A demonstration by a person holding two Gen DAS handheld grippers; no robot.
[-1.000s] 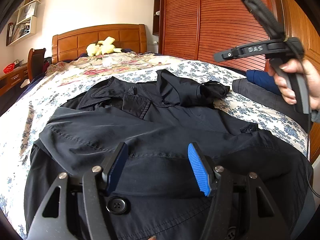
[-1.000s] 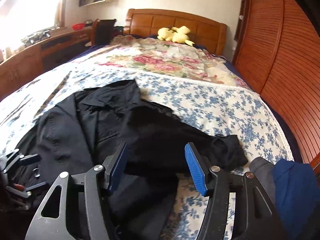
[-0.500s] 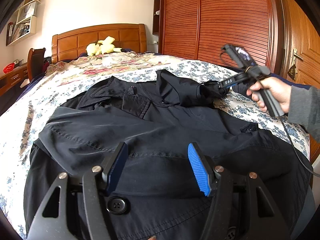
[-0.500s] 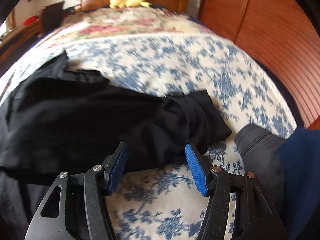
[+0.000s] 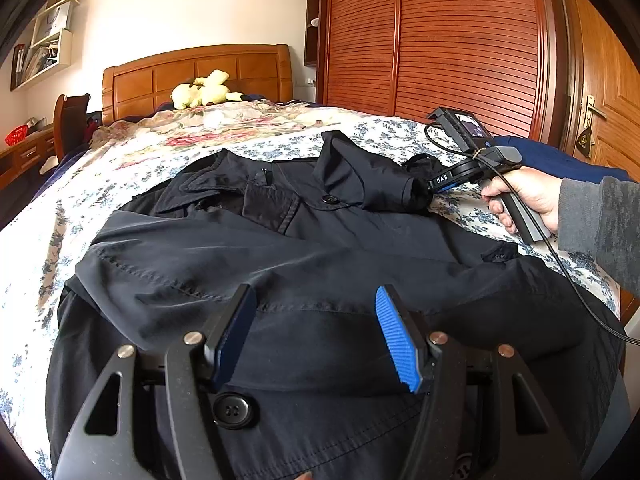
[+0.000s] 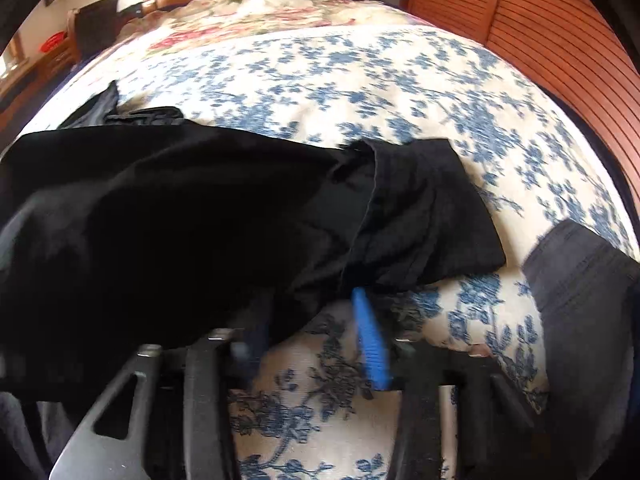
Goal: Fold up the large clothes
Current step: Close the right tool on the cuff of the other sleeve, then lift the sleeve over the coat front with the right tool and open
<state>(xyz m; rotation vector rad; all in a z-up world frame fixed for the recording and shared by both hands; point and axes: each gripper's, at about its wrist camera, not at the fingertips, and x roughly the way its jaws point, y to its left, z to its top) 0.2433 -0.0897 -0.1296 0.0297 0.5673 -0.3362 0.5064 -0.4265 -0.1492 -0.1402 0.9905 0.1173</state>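
- Right hand-held gripper (image 6: 316, 320), black frame w/ blue ribbed pads: jaws closing, folded sleeve end of the black button-front coat (image 6: 168, 232) between them. Frame is motion-blurred, so can't tell if the pads press the cloth yet.
- In left wrist view the same gripper (image 5: 430, 188) sits at the sleeve tip, tilted down; the person's right hand (image 5: 520, 196) w/ grey knit cuff wraps its handle, black cable trailing off towards the frame's right edge.
- Left hand-held gripper (image 5: 316, 332), same build: jaws apart, nothing between them, just above the coat's lower part, near a large black round button (image 5: 234, 410).
- Coat (image 5: 280, 280) lies spread across the near half of the bed, collar towards the headboard, one sleeve folded across towards the right side of the bed.
- Bed cover: white quilt w/ blue flower print (image 6: 360, 92); further up, a pink-rose patterned sheet (image 5: 224, 136).
- Grey folded garment (image 6: 580, 280) beside the sleeve end on the quilt, apart from the coat.
- Yellow plush toy (image 5: 204, 90) against the orange-brown wooden headboard (image 5: 192, 76).
- Reddish-brown slatted wardrobe doors (image 5: 460, 40) along the bed's right side.
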